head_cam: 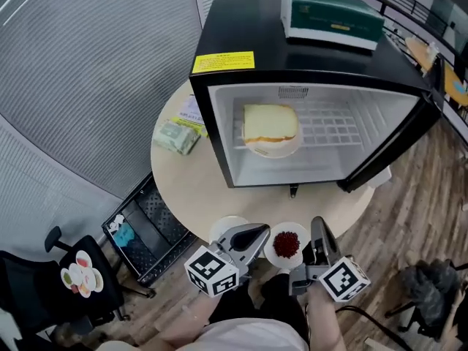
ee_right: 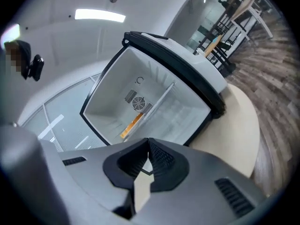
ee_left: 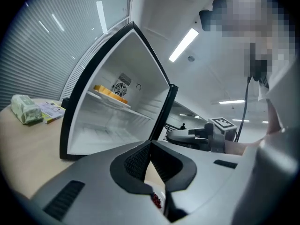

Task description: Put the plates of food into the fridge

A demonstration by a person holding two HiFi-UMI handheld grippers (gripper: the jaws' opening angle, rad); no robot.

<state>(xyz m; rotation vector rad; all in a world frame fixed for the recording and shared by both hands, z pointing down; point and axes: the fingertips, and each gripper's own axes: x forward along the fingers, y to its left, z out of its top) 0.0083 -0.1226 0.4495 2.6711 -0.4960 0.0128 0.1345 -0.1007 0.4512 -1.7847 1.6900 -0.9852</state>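
Observation:
A black mini fridge [head_cam: 307, 53] stands open on a round table [head_cam: 190, 189]. On its wire shelf rests a plate with a sandwich [head_cam: 270, 130], which the left gripper view shows as a yellow slab [ee_left: 110, 92]. At the table's near edge sits a small white plate of red food [head_cam: 286, 244], with another white plate [head_cam: 221, 229] to its left. My left gripper [head_cam: 266, 230] lies by the food plate's left rim, its jaws [ee_left: 151, 143] meeting at the tips. My right gripper [head_cam: 319, 222] is at the right rim, also shut [ee_right: 149, 140]. I see nothing pinched between either pair of tips.
The fridge door [head_cam: 398, 148] swings out to the right. A green and white box [head_cam: 333, 17] sits on the fridge. A green packet [head_cam: 177, 136] and a leaflet [head_cam: 191, 112] lie left of it. A wire basket [head_cam: 150, 232] and a chair [head_cam: 80, 273] stand on the floor.

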